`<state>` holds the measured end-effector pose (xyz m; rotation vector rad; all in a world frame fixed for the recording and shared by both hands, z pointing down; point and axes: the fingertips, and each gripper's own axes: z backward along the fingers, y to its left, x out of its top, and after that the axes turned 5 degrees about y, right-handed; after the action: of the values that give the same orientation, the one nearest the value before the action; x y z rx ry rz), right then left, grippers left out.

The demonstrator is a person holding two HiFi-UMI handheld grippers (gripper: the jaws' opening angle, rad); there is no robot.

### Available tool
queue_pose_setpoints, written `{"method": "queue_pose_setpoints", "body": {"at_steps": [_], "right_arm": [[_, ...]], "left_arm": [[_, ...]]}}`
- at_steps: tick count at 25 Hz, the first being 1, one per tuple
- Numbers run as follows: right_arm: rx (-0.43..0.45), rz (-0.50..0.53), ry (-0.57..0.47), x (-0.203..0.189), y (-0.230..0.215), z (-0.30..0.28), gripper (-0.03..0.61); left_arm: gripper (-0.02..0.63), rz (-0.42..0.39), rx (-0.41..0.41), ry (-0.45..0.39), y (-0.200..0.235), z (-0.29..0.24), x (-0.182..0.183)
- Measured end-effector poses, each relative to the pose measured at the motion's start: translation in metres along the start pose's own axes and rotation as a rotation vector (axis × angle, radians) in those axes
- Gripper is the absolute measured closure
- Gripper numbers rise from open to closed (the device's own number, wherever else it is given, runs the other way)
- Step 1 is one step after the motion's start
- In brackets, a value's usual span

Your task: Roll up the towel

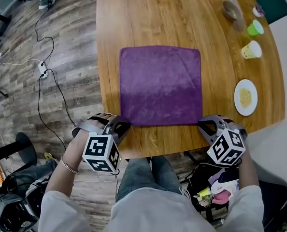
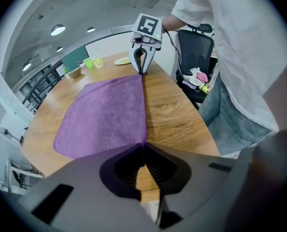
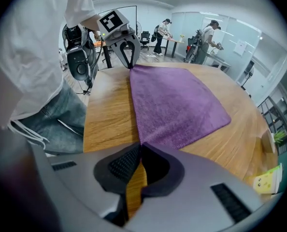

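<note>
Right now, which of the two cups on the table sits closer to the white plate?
The pale yellow cup: it stands nearest the white plate. The green cup sits beyond it, farther from the plate.

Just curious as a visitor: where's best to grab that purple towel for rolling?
Its two near corners, from the person's side: the towel lies flat, square to the table's near edge. The left hand-held gripper and right hand-held gripper already pinch them.
</note>
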<state>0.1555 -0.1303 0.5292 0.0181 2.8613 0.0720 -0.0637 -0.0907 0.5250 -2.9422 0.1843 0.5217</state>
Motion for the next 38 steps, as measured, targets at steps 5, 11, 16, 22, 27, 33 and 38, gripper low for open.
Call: {"method": "queue_pose_setpoints", "body": {"at_steps": [5, 11, 16, 22, 27, 33, 38], "right_arm": [[0.047, -0.058, -0.027, -0.001, 0.013, 0.010, 0.565], [0.046, -0.111, -0.050, 0.005, -0.003, 0.023, 0.565], [0.019, -0.124, -0.060, 0.012, -0.025, 0.028, 0.565], [0.012, -0.131, -0.044, 0.014, -0.043, 0.020, 0.563], [0.008, -0.132, -0.033, 0.015, -0.052, 0.011, 0.563], [-0.027, -0.139, -0.019, 0.014, -0.060, 0.002, 0.561], [-0.071, -0.166, -0.048, 0.016, -0.066, 0.006, 0.538]], "left_arm": [[0.588, 0.078, -0.021, -0.032, -0.013, 0.008, 0.005], [0.588, 0.135, -0.005, -0.049, -0.001, 0.015, 0.005], [0.588, 0.168, 0.015, -0.044, 0.019, 0.016, 0.003], [0.588, 0.220, 0.026, -0.049, 0.043, 0.014, -0.001], [0.586, 0.236, 0.026, -0.032, 0.054, 0.004, -0.006], [0.567, 0.255, 0.021, -0.022, 0.056, -0.005, -0.015], [0.526, 0.295, 0.019, -0.041, 0.058, -0.002, -0.019]]}}
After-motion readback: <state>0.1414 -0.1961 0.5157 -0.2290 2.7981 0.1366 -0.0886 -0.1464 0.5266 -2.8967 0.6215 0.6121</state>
